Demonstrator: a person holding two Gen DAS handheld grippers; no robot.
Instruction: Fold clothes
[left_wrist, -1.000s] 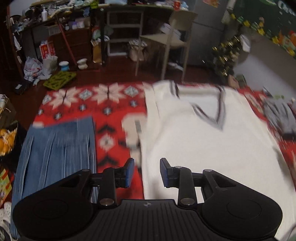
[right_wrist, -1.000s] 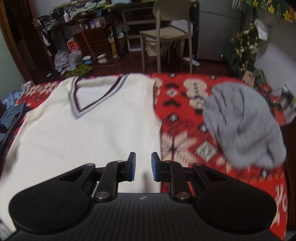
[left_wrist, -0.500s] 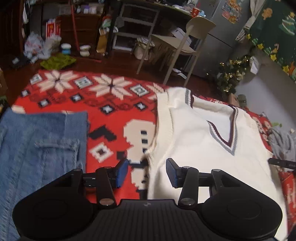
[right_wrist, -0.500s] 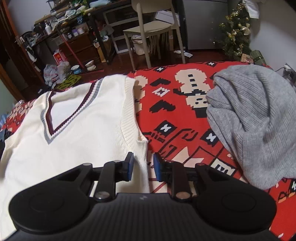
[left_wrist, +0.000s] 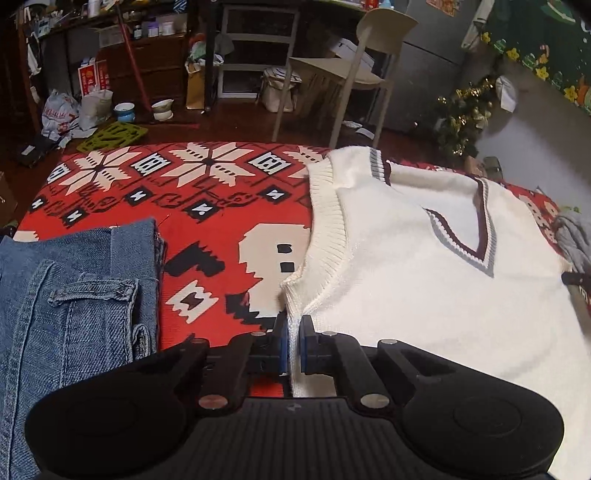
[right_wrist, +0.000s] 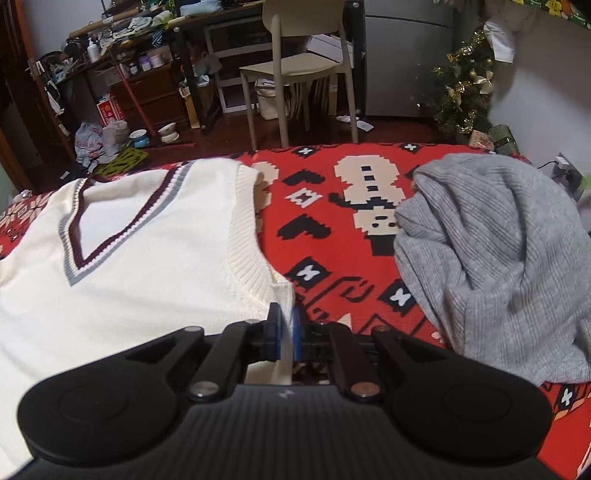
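Both claws have dropped and shut since the earlier frames: then they hovered spread above the garment, now each pinches cloth. Left claw (left_wrist: 291, 345) is pressed together on the vest (left_wrist: 424, 295) side seam just below the left armhole; right claw (right_wrist: 285, 334) pinches the matching spot under the right armhole. Vest lies face up and flat on the red patterned blanket (left_wrist: 207, 206), neck away from the cameras.

Step in hand, judging: grasp secured on both sides, ready for a fold. Next move calls for lifting both sides evenly and carrying them together, keeping the knit taut so it doesn't sag or bunch between claws; which direction the fold goes can't be settled from here.

Vest look: cream knit, sleeveless, ribbed armhole bands, V-neck trimmed in maroon and grey stripes, mostly smooth, slight pucker at each pinch point. Lower hem hidden under the claw bodies.

Folded blue jeans (left_wrist: 74, 314) sit left of it, apart; crumpled grey sweater (right_wrist: 491, 258) sits right, apart.
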